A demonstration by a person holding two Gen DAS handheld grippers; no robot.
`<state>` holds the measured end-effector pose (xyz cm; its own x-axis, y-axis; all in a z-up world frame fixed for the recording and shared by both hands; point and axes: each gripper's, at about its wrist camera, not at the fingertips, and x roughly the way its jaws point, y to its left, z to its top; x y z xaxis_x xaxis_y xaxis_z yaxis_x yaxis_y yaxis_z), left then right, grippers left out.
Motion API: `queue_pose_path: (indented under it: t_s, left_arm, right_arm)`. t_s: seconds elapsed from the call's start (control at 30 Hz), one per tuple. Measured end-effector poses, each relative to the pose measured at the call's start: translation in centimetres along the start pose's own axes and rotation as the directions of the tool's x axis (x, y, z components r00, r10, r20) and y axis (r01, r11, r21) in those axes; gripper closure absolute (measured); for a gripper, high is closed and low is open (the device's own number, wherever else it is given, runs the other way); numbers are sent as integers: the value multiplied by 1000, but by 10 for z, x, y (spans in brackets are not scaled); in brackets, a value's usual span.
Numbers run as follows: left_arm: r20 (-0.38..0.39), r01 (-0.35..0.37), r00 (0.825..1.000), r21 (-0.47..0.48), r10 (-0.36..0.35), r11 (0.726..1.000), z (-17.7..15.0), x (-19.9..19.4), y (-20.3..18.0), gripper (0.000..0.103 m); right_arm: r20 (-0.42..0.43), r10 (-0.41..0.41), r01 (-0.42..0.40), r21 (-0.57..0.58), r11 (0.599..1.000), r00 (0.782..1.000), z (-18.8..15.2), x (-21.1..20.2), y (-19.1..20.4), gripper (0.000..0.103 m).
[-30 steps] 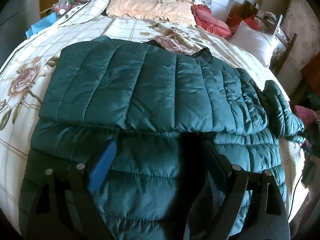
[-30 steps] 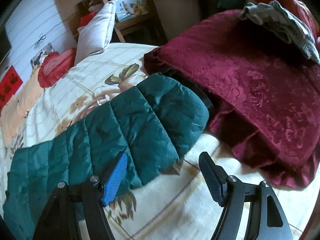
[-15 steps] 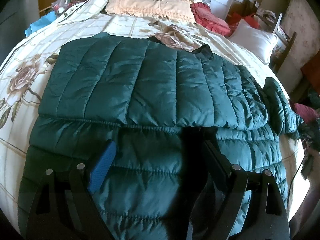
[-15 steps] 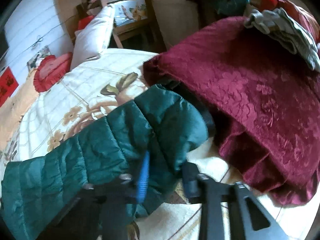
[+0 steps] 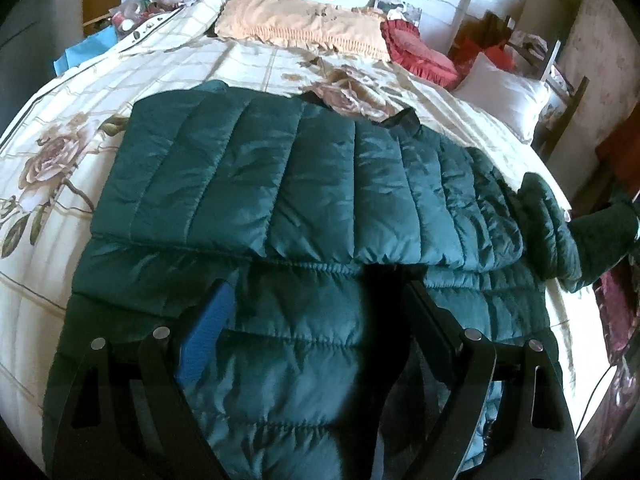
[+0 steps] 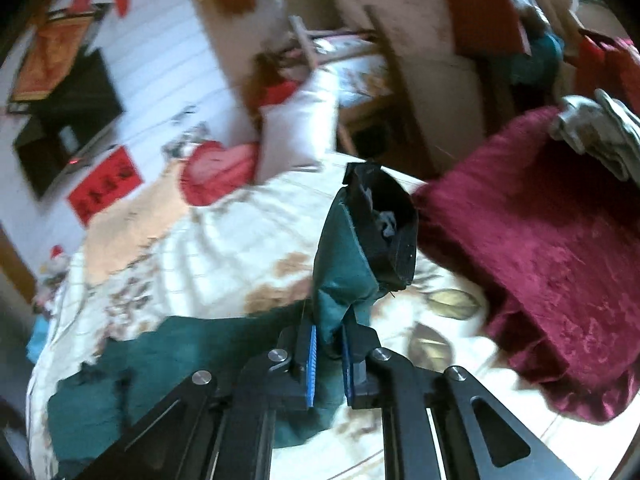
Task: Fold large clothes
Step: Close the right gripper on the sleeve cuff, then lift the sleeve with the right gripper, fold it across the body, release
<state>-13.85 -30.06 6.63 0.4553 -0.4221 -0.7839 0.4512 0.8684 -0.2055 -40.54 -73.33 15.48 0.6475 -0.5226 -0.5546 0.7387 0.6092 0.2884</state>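
A dark green quilted puffer jacket (image 5: 304, 200) lies spread on the bed, its upper part folded over the lower part. My left gripper (image 5: 316, 320) is open and hovers just above the jacket's near part, holding nothing. My right gripper (image 6: 330, 344) is shut on the jacket's sleeve (image 6: 344, 264) near the cuff and holds it lifted off the bed, the black cuff opening facing the camera. The lifted sleeve end also shows at the right edge of the left wrist view (image 5: 600, 228).
The bed (image 5: 80, 208) has a cream floral cover. A peach pillow (image 5: 304, 28), a red cushion (image 5: 416, 56) and a white pillow (image 5: 504, 100) lie at the head. A maroon blanket (image 6: 540, 264) with grey clothes (image 6: 600, 132) on it lies to the right.
My right gripper closed on the sleeve end and lifted it up off the bed. My left gripper stayed open above the jacket, shifting only slightly.
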Motion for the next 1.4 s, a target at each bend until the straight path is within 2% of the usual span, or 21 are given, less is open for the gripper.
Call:
queue_pose_path:
  t_s: [0.13, 0.3, 0.43, 0.63, 0.87, 1.0, 1.07, 1.17, 1.2, 1.23, 1.27, 1.3, 1.33, 1.4]
  left_arm:
    - [17, 1, 1000, -6, 0, 1000, 3, -6, 5, 16]
    - [30, 0, 1000, -23, 1, 1000, 5, -13, 14, 16]
    - [39, 1, 999, -52, 1, 999, 6, -17, 25, 16]
    - [57, 4, 998, -88, 1, 996, 7, -25, 39, 16]
    - [65, -1, 998, -120, 9, 993, 8, -29, 58, 16]
    - [63, 0, 998, -149, 10, 989, 7, -29, 69, 16]
    - [61, 2, 998, -157, 7, 988, 6, -29, 73, 16]
    - [68, 16, 998, -182, -4, 983, 7, -30, 77, 16]
    - [71, 25, 997, -191, -11, 981, 8, -31, 77, 16]
    - [73, 34, 997, -198, -20, 980, 8, -31, 77, 16]
    - [78, 47, 996, -204, -32, 978, 9, -32, 76, 16]
    - [85, 67, 995, -210, -50, 975, 10, -34, 74, 16]
    - [90, 80, 994, -211, -62, 974, 12, -34, 72, 16]
    - [102, 110, 991, -206, -90, 972, 17, -37, 63, 16]
  right_arm:
    - [2, 72, -71, -63, 995, 997, -1, -11, 39, 94]
    - [-35, 161, -164, -157, 974, 986, -12, -16, 93, 94]
    - [-96, 244, -259, -205, 944, 965, -23, -15, 137, 94]
    - [-193, 305, -352, -301, 886, 933, -55, -4, 208, 94]
    - [-329, 349, -460, -372, 807, 878, -113, 24, 296, 94]
    - [-411, 326, -485, -378, 789, 851, -144, 52, 328, 94]
    - [-481, 321, -514, -348, 784, 816, -164, 67, 334, 94]
    - [-540, 329, -542, -300, 785, 775, -181, 78, 336, 93]
    - [-562, 328, -549, -283, 786, 759, -185, 80, 336, 92]
    - [-577, 329, -553, -268, 789, 748, -185, 80, 335, 86]
    - [-585, 346, -568, -248, 785, 733, -183, 76, 332, 72]
    - [-582, 364, -580, -236, 780, 727, -181, 70, 331, 62]
    - [-567, 377, -584, -238, 776, 732, -176, 62, 327, 50]
    - [-534, 374, -576, -279, 768, 758, -166, 44, 321, 48]
